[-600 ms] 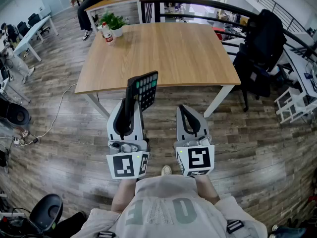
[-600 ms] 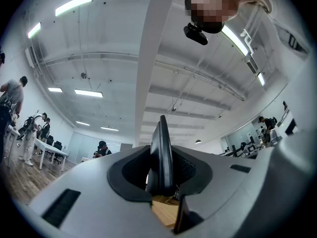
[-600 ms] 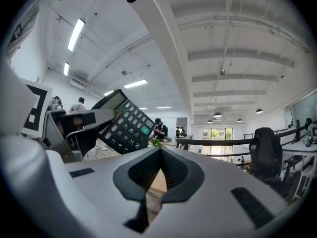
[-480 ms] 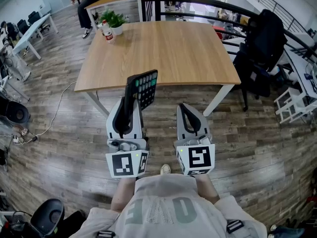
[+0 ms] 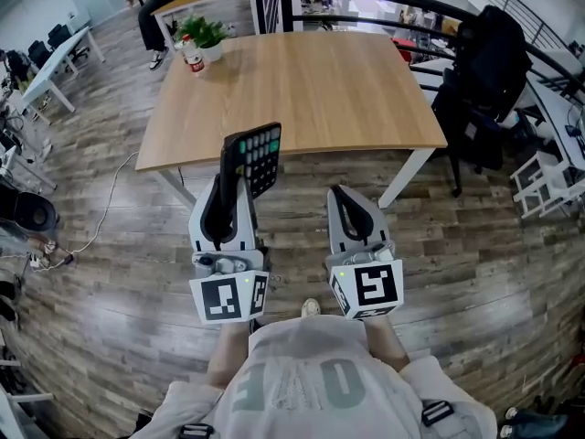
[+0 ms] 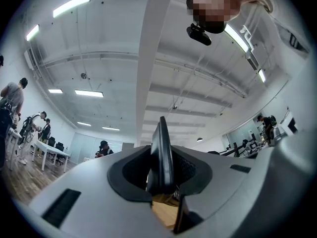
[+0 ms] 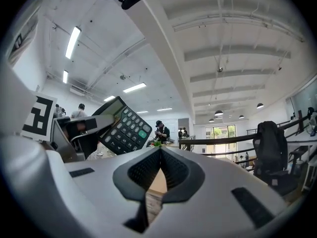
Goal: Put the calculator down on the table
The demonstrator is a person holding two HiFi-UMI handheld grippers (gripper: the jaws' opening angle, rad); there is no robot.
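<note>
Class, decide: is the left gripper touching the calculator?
Touching. The left gripper view shows the left gripper with both jaws pressed against the calculator, which stands edge-on between them.

I read a black calculator point(image 5: 253, 158) with pale keys and one green key, a light grey left gripper point(image 5: 228, 190) and right gripper point(image 5: 342, 199) bearing black-and-white square markers, a pale wood-grain table point(image 5: 302, 90) on white legs, and a grey-brown plank floor point(image 5: 475, 263).

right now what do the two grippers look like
Both the left gripper and right gripper have pale grey, tapered shells with black padded jaw linings. Each carries a white cube with black square markers. The person wears a pale shirt.
</note>
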